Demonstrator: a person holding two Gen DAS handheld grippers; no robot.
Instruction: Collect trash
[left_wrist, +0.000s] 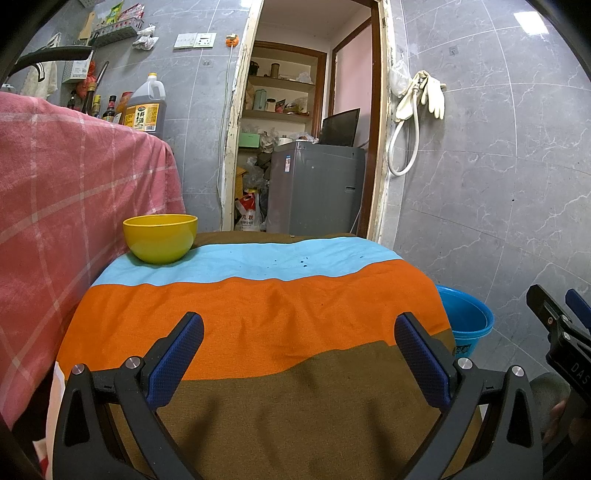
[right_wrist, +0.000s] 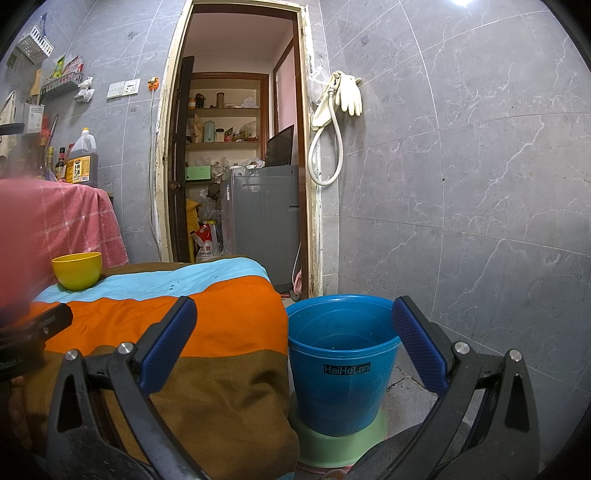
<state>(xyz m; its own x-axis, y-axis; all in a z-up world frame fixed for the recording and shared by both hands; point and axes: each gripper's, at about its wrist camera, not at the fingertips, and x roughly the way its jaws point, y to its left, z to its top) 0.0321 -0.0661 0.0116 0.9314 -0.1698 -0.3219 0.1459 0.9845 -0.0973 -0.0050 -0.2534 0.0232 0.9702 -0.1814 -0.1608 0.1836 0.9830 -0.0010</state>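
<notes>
A yellow bowl (left_wrist: 160, 238) stands at the far left corner of a table covered by a striped blue, orange and brown cloth (left_wrist: 258, 314); it also shows in the right wrist view (right_wrist: 77, 270). A blue bucket (right_wrist: 341, 363) stands on a green base on the floor right of the table, its rim visible in the left wrist view (left_wrist: 465, 317). My left gripper (left_wrist: 299, 328) is open and empty above the cloth. My right gripper (right_wrist: 293, 315) is open and empty, above the table's right edge and the bucket. No loose trash shows on the cloth.
A pink checked cloth (left_wrist: 74, 206) covers a higher surface on the left, with an oil jug (left_wrist: 147, 107) and bottles behind. A doorway (left_wrist: 306, 122) ahead opens onto a grey machine (left_wrist: 314, 188) and shelves. Gloves and a hose (left_wrist: 417, 107) hang on the grey tiled wall.
</notes>
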